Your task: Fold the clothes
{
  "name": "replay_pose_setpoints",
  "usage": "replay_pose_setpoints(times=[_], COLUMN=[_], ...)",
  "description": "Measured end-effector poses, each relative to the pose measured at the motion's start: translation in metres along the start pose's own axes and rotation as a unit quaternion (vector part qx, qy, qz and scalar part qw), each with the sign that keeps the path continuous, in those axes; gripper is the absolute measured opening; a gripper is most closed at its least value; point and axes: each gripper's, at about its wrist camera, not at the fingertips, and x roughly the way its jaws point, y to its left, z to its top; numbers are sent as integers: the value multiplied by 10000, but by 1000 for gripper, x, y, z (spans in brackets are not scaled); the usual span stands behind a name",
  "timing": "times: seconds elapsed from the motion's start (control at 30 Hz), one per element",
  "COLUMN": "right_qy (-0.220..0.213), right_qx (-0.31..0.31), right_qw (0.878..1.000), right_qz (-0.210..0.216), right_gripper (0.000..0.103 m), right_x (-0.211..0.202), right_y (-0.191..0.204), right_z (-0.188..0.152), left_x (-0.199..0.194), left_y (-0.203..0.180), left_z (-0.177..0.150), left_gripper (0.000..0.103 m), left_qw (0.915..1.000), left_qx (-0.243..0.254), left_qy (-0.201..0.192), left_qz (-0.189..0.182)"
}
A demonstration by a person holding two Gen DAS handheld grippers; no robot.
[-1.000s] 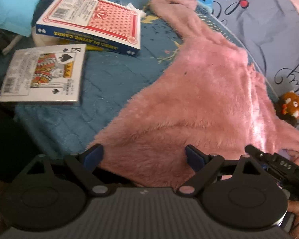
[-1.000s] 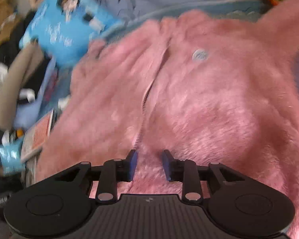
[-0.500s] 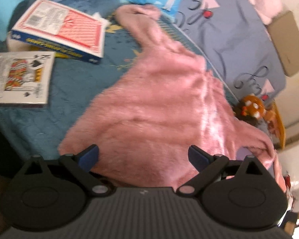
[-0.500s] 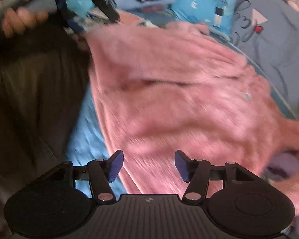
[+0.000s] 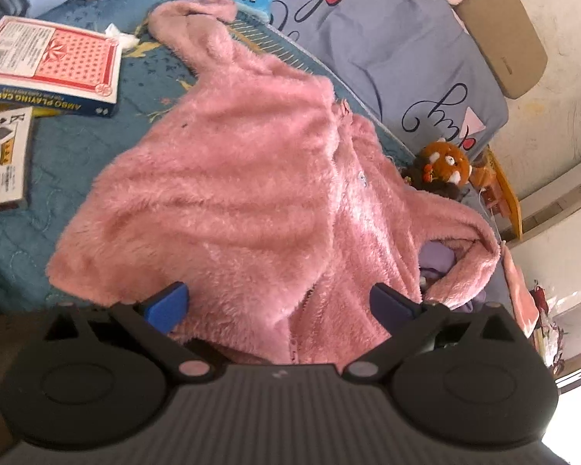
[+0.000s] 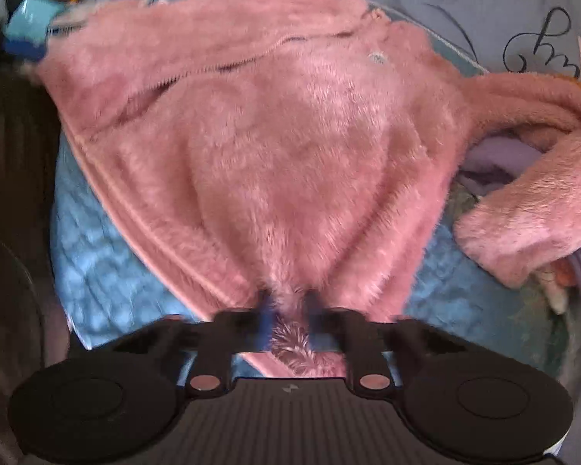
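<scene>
Pink fleece jacket point(image 5: 244, 193) spread on the blue bed quilt point(image 5: 69, 155) near its front edge, right tongs point(image 6: 288, 310) just closed, clamped on the jacket hem, left tongs point(image 5: 279, 306) just widened, apart above the hem, gripping nothing

A playing-card box point(image 5: 50, 64) lies on the blue quilt point(image 5: 77, 143), a plush toy point(image 5: 443, 164) farther off.
</scene>
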Motion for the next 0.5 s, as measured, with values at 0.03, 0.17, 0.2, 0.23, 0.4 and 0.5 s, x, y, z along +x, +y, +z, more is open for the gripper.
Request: replay_pose_setpoints(times=[0.03, 0.17, 0.2, 0.23, 0.4, 0.5], right_qy=[83, 272, 288, 284, -1060, -1387], right_qx=[77, 687, 809, 868, 1322, 1174], right_qw=[9999, 9969, 9957, 9950, 9744, 9689], right_qz=[-1, 267, 347, 402, 1479, 1680], right_gripper=[9, 9, 9, 9, 34, 49], right_x=[1, 0, -2, -5, -51, -42], right_y=[-5, -27, -30, -32, -27, -10], right_z=[-4, -18, -19, -17, 12, 54], left_x=[-1, -1, 0, 1, 6, 14], left_y=[3, 12, 13, 14, 14, 15], left_z=[0, 2, 2, 2, 1, 1], left_gripper=[101, 101, 101, 101, 102, 102], left_qw=[10000, 9998, 9998, 9998, 9999, 9997], left_qx=[-39, -175, -181, -187, -143, -184], left_qy=[-20, -35, -26, -16, 11, 20], left_qz=[-4, 11, 21, 31, 80, 140])
